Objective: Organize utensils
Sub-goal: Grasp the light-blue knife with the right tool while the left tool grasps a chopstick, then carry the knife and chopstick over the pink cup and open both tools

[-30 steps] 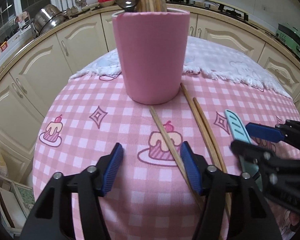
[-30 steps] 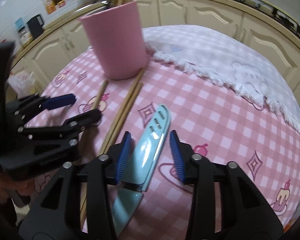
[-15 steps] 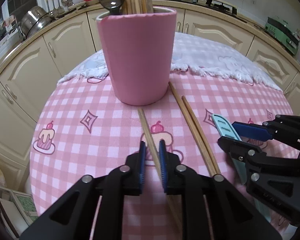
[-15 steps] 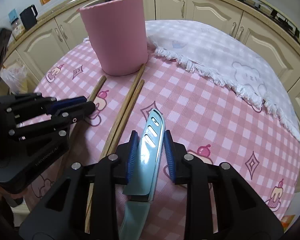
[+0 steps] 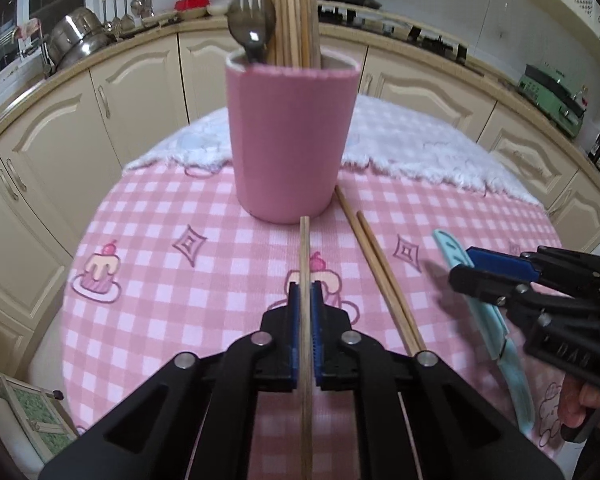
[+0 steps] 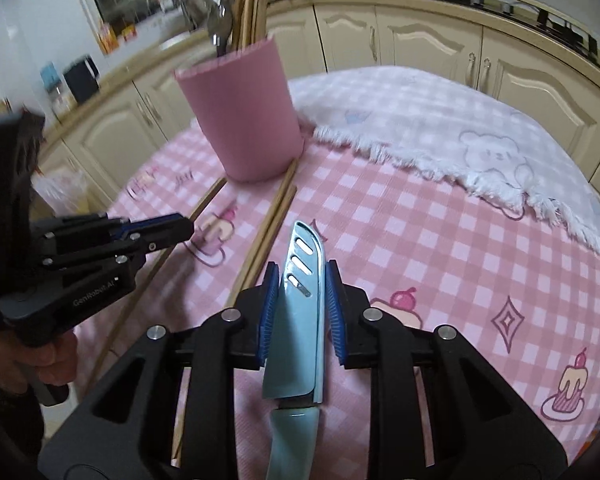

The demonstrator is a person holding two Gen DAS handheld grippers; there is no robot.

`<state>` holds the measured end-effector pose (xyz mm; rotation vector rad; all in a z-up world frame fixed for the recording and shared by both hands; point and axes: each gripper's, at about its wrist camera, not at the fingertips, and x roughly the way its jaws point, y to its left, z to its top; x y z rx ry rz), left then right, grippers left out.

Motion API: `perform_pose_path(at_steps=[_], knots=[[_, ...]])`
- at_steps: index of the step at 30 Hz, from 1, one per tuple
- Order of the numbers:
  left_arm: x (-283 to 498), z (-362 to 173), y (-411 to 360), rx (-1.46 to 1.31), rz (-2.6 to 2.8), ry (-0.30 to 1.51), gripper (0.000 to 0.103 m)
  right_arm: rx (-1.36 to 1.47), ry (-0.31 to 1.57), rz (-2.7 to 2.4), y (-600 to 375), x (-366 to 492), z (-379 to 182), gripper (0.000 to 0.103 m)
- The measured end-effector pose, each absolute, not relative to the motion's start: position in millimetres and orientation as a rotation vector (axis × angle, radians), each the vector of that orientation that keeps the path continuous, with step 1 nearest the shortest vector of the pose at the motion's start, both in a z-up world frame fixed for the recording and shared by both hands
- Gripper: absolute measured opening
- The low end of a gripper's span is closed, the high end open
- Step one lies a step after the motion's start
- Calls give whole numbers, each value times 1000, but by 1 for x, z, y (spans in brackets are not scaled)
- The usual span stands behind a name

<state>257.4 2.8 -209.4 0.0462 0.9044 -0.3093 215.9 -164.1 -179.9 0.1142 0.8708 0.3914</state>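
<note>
Left gripper (image 5: 305, 300) pinches one chopstick (image 5: 305, 256); right gripper (image 6: 302, 300) pinches one sheathed knife (image 6: 300, 320); two chopsticks (image 5: 376, 268) lie loose.

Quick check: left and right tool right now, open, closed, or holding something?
Left tool: shut on a single wooden chopstick.
Right tool: closed around the sheathed light-blue knife, blade cover between the pads.

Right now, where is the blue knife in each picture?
Left wrist: the knife is at the right edge, lying slantwise, held in the right tongs.
Right wrist: the knife is at bottom centre, pointing away, between the tongs' blue pads.
Shared landmark: the pink cup stands beyond the knife's tip in both views.
</note>
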Motion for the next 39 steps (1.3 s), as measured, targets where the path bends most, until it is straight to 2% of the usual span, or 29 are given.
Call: perform_pose_path(at_steps=[9, 20, 39], knots=[[236, -165, 17, -19, -337, 726, 5, 227, 686, 433, -192, 195, -148, 23], [218, -118, 29, -135, -330, 472, 5, 290, 563, 467, -204, 184, -125, 23], [226, -77, 28, -139, -302, 264, 5, 278, 414, 489, -205, 194, -72, 23]])
